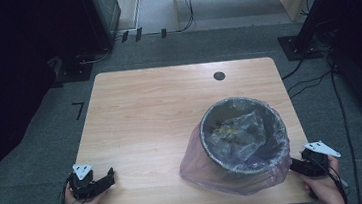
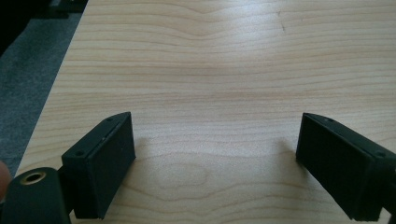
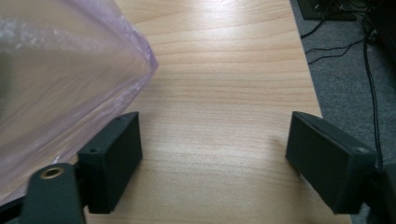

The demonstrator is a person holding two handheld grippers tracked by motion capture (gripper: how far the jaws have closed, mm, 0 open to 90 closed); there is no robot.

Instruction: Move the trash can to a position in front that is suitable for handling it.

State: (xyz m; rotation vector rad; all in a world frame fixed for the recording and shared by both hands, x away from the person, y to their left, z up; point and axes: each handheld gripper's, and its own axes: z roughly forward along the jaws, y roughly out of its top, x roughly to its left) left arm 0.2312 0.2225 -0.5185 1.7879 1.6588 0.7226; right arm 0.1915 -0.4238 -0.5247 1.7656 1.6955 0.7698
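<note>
The table [image 1: 145, 115] is the biggest thing here, a pale wooden top with 1 dark round hole [image 1: 219, 75] at its far edge, well ahead of both grippers. Next in size is the bin [image 1: 245, 136], a grey round one standing upright just ahead and to the left of the right gripper [image 1: 300, 166]. It is lined with a thin pinkish bag [image 1: 200, 165] that is folded over the rim and hangs loose down the outside, bunching on the wood. Something yellowish lies inside the bin; what it is cannot be made out.

In the right gripper view the right gripper [image 3: 212, 158] has its 2 jaws spread wide with nothing between them, and the bag [image 3: 60, 79] hangs just beside its left jaw. The left gripper [image 2: 215, 163] is likewise released over bare wood, with the bin well off to its right.

The work seems to be at its start: an approach to the bag, with no hold taken. The next move likely calls for the right gripper to shift left and pinch the loose film near the rim without tipping the bin.
</note>
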